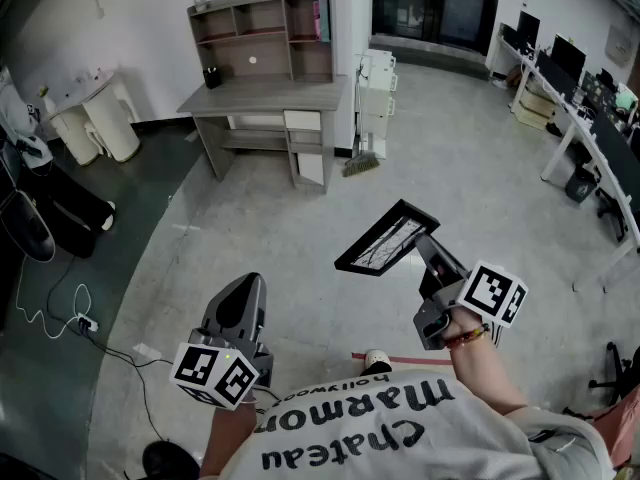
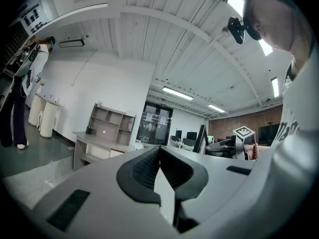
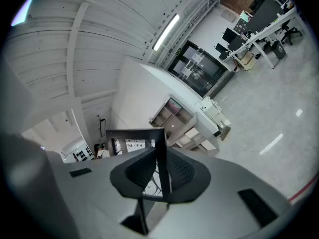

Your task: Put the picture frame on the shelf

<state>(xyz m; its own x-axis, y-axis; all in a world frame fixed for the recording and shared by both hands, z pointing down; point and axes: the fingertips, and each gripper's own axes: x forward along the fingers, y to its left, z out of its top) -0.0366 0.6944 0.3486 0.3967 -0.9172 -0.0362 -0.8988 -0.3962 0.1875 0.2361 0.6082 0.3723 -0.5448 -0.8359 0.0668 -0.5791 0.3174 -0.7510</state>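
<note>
A black picture frame (image 1: pixel 385 239) hangs in the air over the floor, tilted, with my right gripper (image 1: pixel 430 253) shut on its near edge. In the right gripper view the frame (image 3: pixel 137 136) stands between the pads, which press on its right rail. My left gripper (image 1: pixel 243 293) is low at the left, shut with nothing in it; its pads (image 2: pixel 158 166) meet. The wooden shelf unit (image 1: pixel 265 36) sits on a grey desk (image 1: pixel 268 98) against the far wall, several steps ahead. The shelf (image 3: pixel 172 114) also shows beyond the frame in the right gripper view.
A white drawer cart (image 1: pixel 377 93) and a broom (image 1: pixel 360 158) stand right of the desk. White bins (image 1: pixel 95 118) sit at the left wall, cables (image 1: pixel 60 313) lie on the dark floor at left. Office desks with monitors (image 1: pixel 575 98) line the right side.
</note>
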